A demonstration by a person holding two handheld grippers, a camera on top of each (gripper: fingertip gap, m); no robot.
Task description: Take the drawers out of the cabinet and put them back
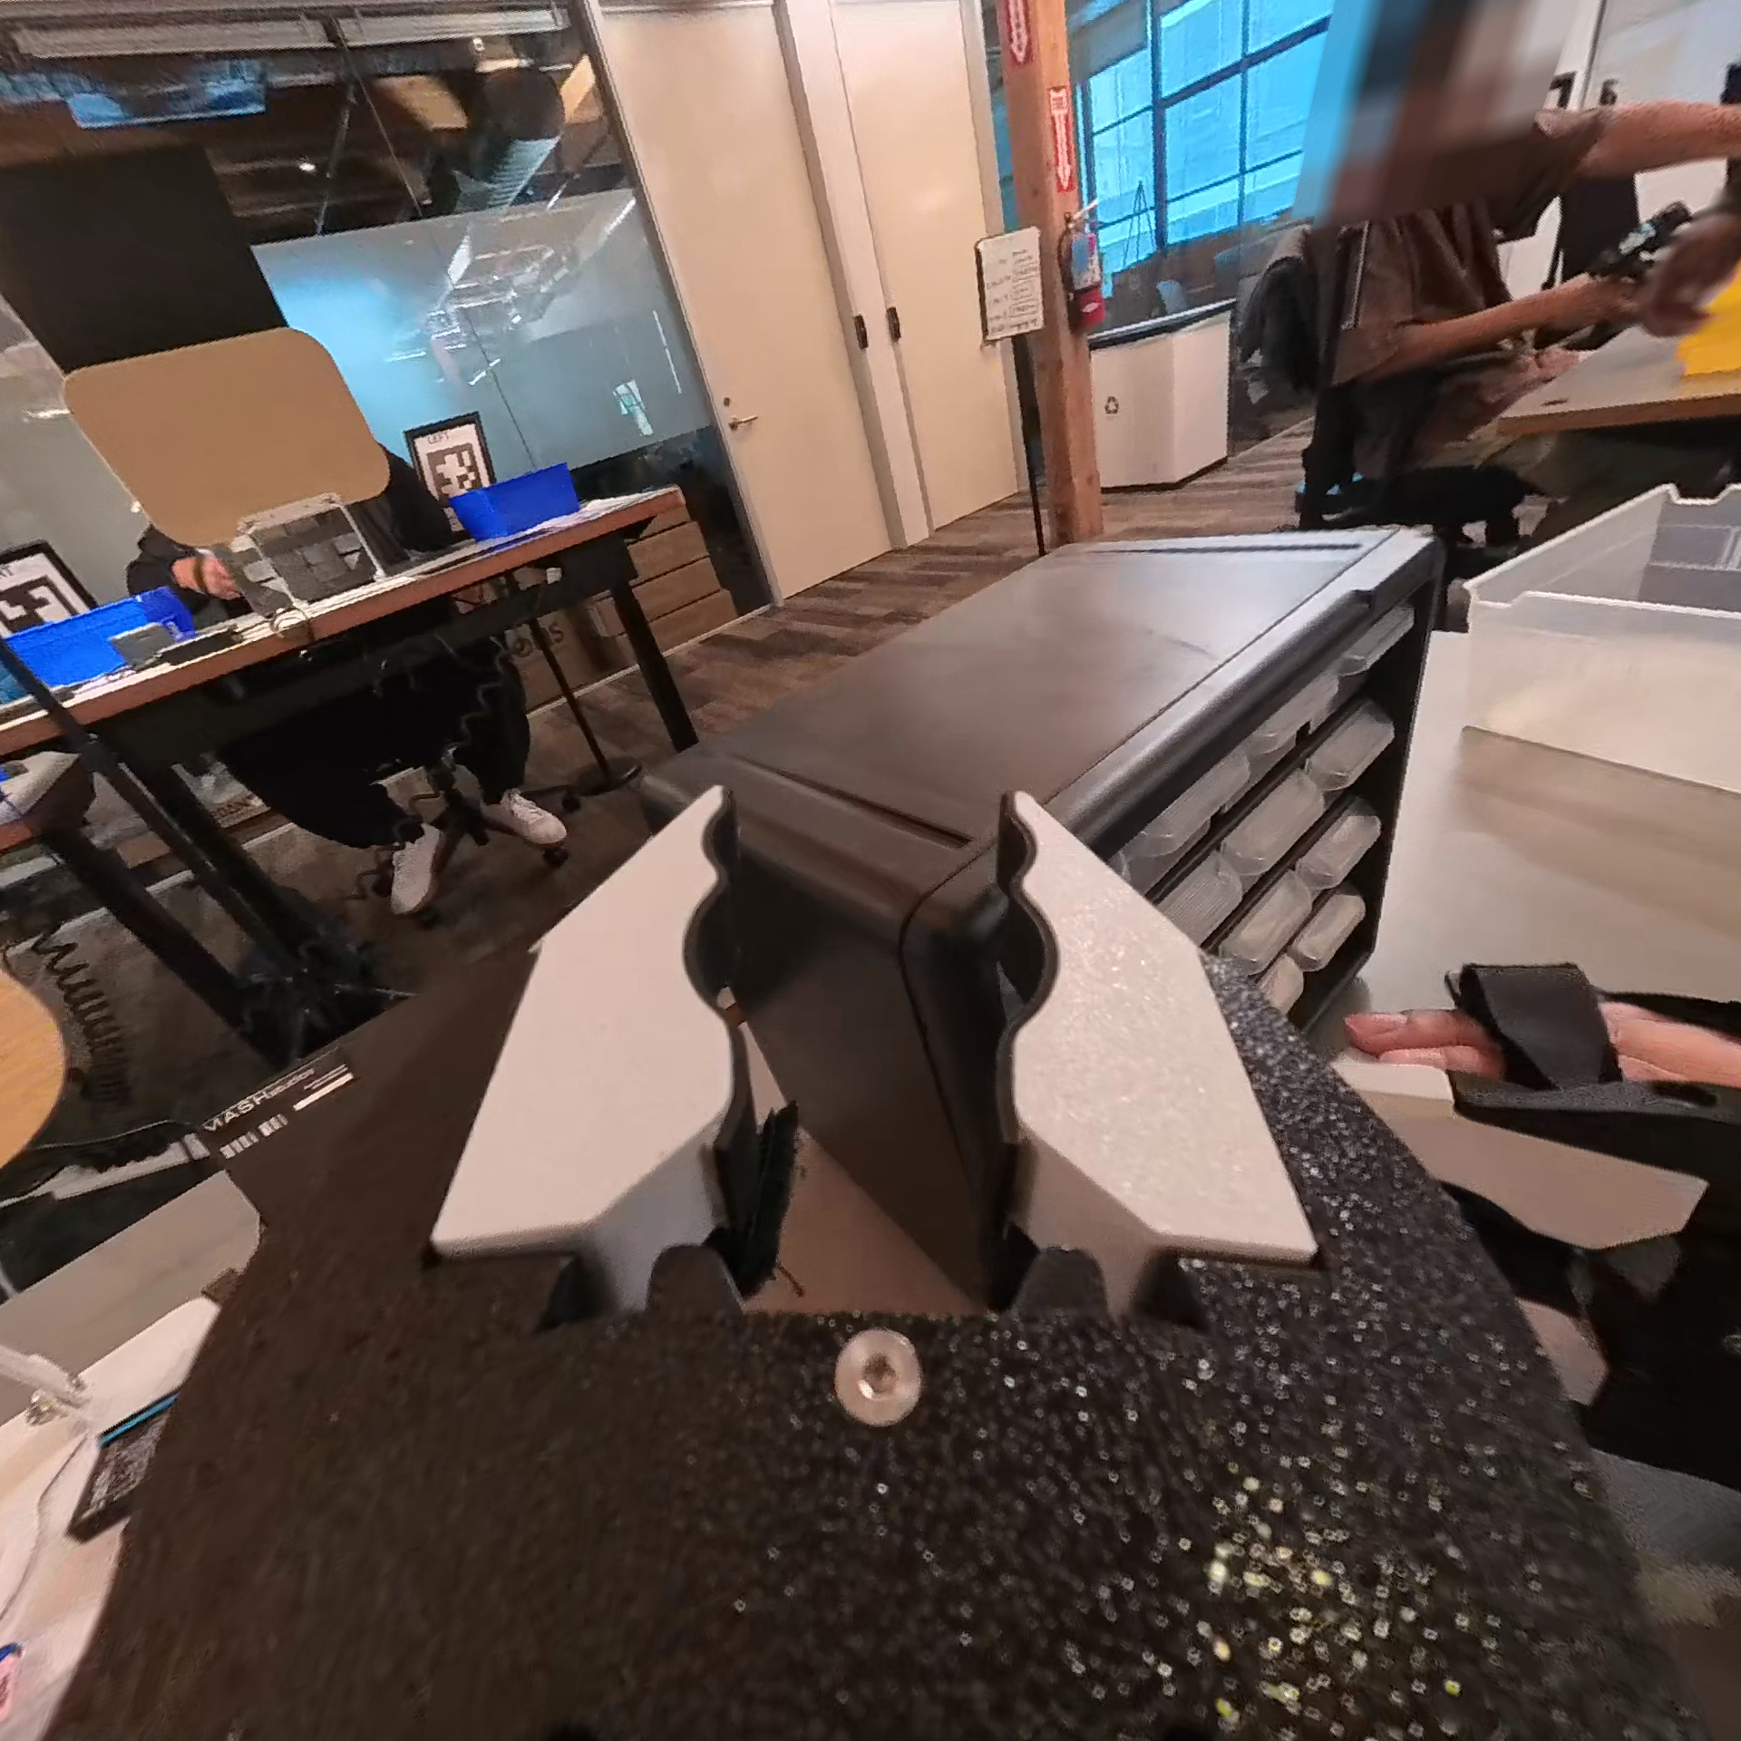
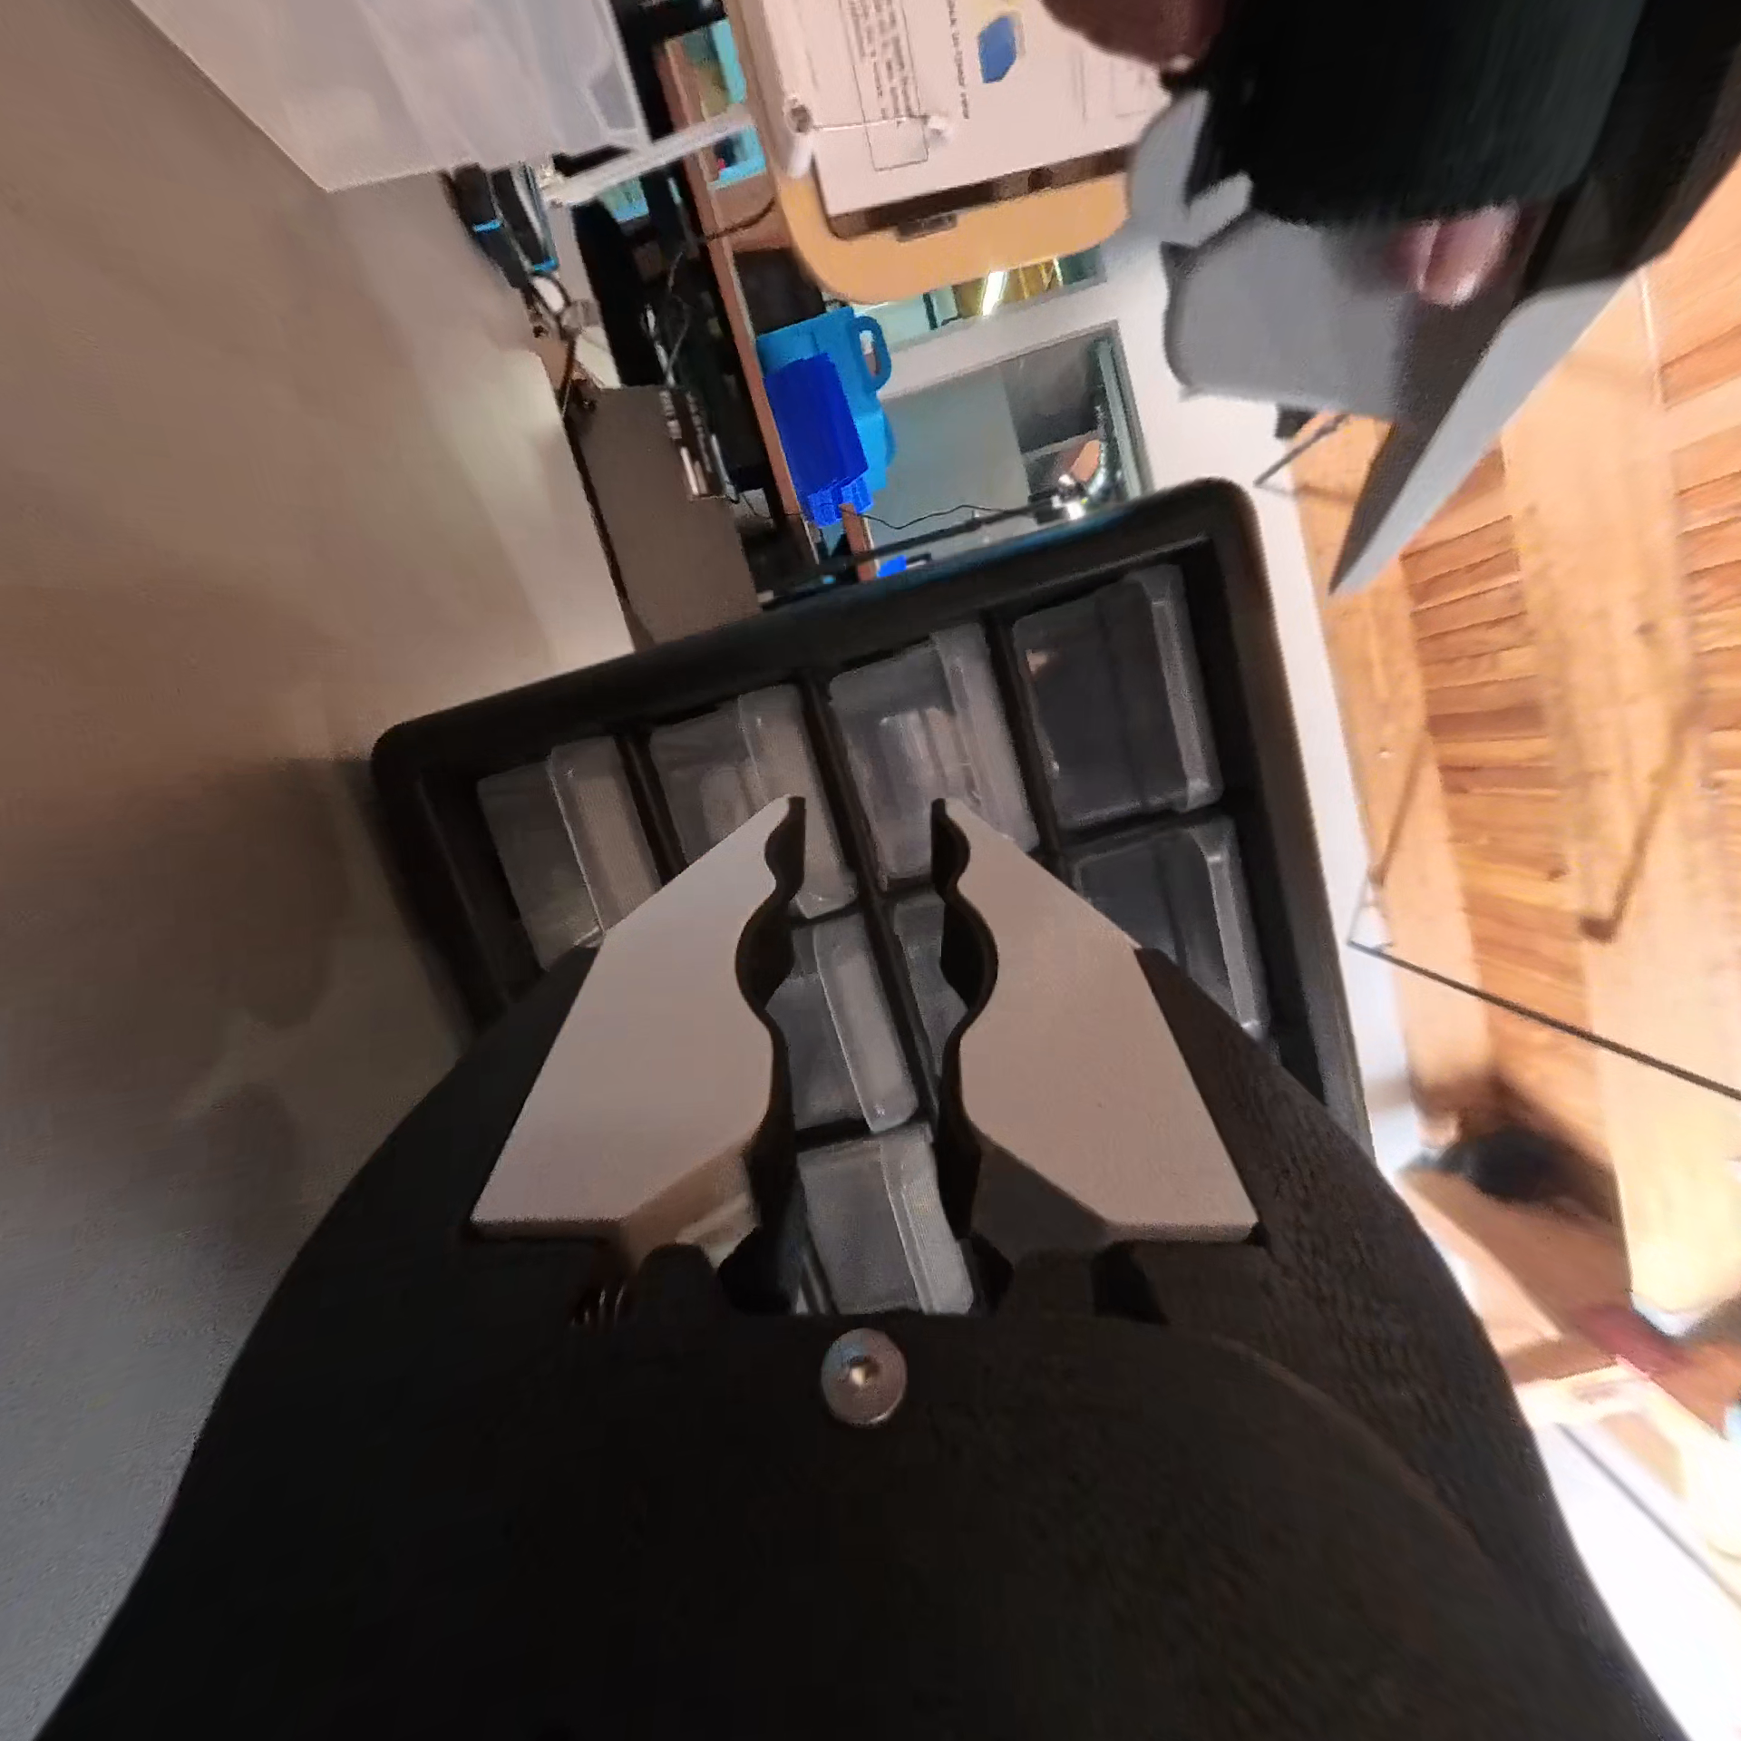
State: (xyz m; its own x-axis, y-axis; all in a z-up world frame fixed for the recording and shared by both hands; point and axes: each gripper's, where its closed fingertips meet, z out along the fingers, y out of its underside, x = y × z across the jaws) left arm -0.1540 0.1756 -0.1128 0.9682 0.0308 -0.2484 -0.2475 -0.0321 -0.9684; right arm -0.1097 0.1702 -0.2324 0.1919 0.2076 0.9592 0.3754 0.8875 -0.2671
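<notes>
From my left side I see one black cabinet (image 1: 1083,678) on the pale desk (image 1: 1554,848), its front packed with clear drawers (image 1: 1272,829); my left gripper (image 1: 871,829) gapes wide around its near corner. From my right, my right gripper (image 2: 862,815), turned sideways, stands partly open before those drawers, holding nothing.

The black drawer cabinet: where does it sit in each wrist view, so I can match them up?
Left wrist view: cabinet centre-right, seen from its side and top, drawer front facing right, left gripper open around its near corner.
Right wrist view: cabinet centre, front-on, picture rolled sideways, behind the open right gripper.
Shared landmark: the grid of clear drawers.
</notes>
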